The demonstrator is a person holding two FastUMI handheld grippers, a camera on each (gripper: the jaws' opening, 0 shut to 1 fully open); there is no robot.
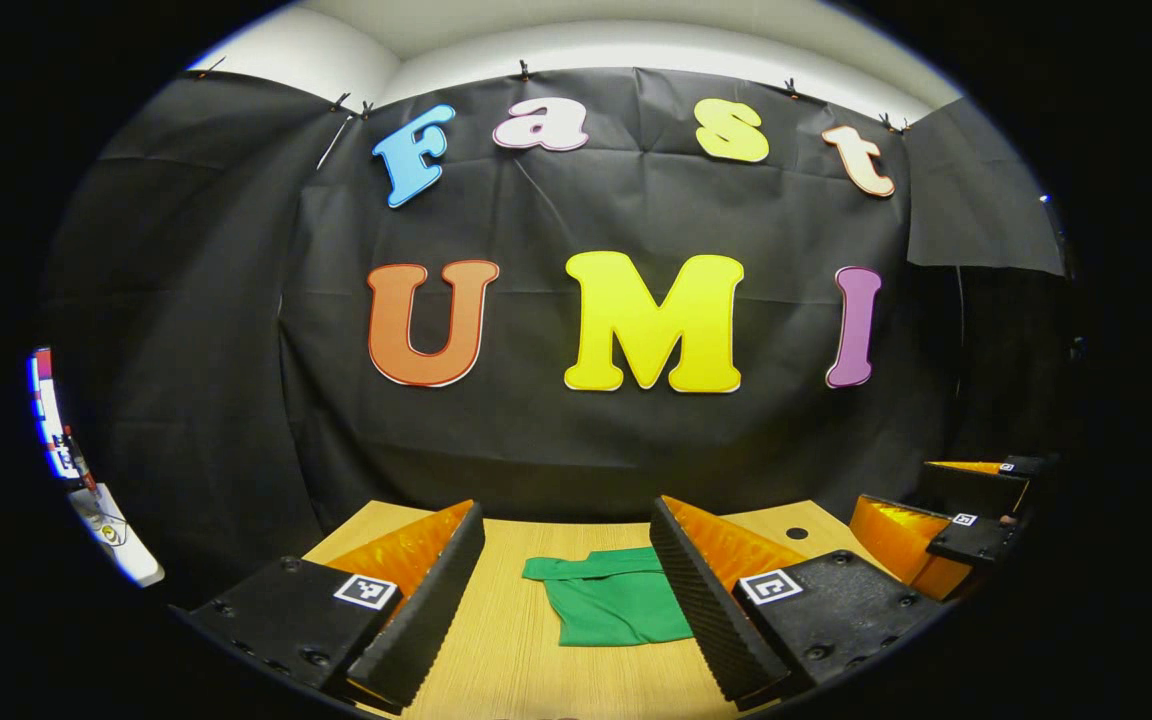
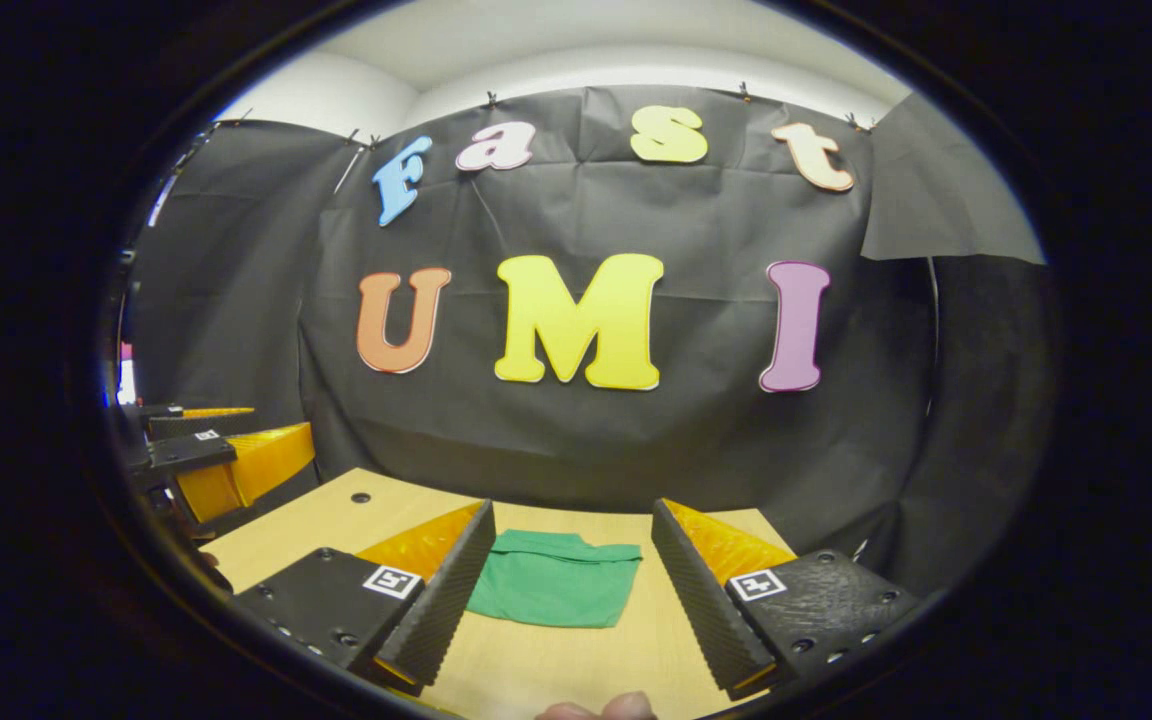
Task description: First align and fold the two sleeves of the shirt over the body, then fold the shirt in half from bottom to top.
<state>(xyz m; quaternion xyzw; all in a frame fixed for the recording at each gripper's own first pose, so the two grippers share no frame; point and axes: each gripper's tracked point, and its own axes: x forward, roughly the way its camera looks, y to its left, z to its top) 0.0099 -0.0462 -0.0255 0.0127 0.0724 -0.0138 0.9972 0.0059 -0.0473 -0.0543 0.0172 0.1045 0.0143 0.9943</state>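
A: Item one, the shirt point(image 1: 608, 598). Green, lying flat on the wooden desk point(image 1: 496, 640) as a compact rectangle, near the far edge below the black wall. No sleeves stick out from it in either view.

B: Stage of the job?

A: By the look of it, both sleeve folds and the bottom-to-top fold are done (the outline is short and squared, with a doubled band along the far edge). I judge the task at or near its end.

B: Next move?

A: Little is called for: at most a check that the edges line up, otherwise keeping both tools clear of the cloth.

B: Item two, the left gripper point(image 1: 568, 590).

A: Jaws spread wide, holding nothing, raised over the near part of the desk, the shirt showing in the gap.

B: Item three, the right gripper point(image 2: 573, 585).

A: Same entry: jaws wide apart, empty, not touching the cloth. Fingertips of the person's hand point(image 2: 601, 708) show at the bottom of the right gripper view.
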